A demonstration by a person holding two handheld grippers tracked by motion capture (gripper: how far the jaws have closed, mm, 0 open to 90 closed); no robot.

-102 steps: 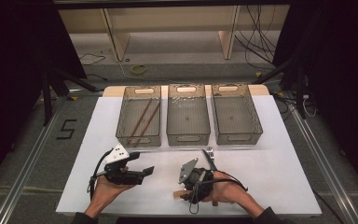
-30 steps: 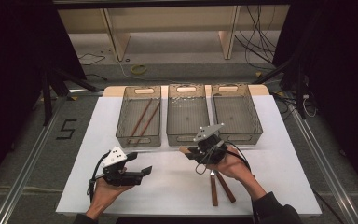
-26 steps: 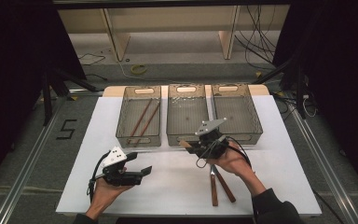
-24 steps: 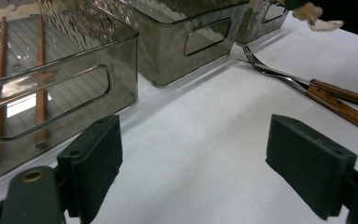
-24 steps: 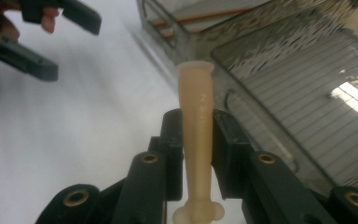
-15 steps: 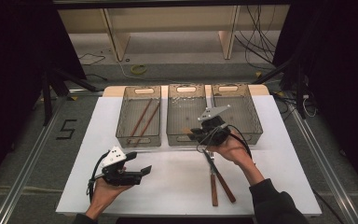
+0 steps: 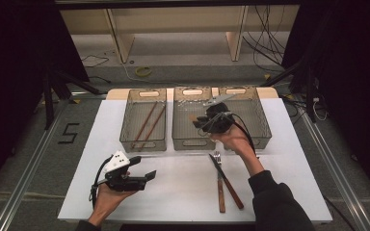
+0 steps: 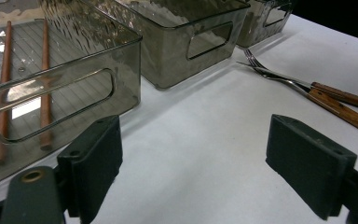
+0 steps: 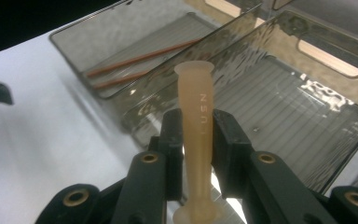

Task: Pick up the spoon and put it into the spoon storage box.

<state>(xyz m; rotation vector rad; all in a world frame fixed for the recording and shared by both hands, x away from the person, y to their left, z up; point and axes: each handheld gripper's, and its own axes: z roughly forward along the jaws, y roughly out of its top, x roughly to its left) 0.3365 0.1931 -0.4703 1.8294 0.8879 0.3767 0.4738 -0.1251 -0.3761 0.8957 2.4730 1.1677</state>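
Jaws of the right hand-held gripper (image 9: 196, 140) clamp a tan plastic handle (image 9: 197, 135) above the middle bin (image 7: 192, 137), toward one o'clock on the counter (image 7: 183, 192). Left hand-held gripper (image 8: 191, 172) gapes wide at seven o'clock.

Three clear bins in a row at far edge of white counter (image 7: 183, 192). Left bin (image 7: 143, 120): two wooden chopsticks (image 7: 148, 124) lying lengthwise. Right bin (image 7: 253, 118) beside middle one. Fork (image 7: 217, 185) & knife (image 7: 229, 183), wooden handles, on counter near front, tips touching, handles splayed. Floor mark "5" (image 7: 68, 133) at left.
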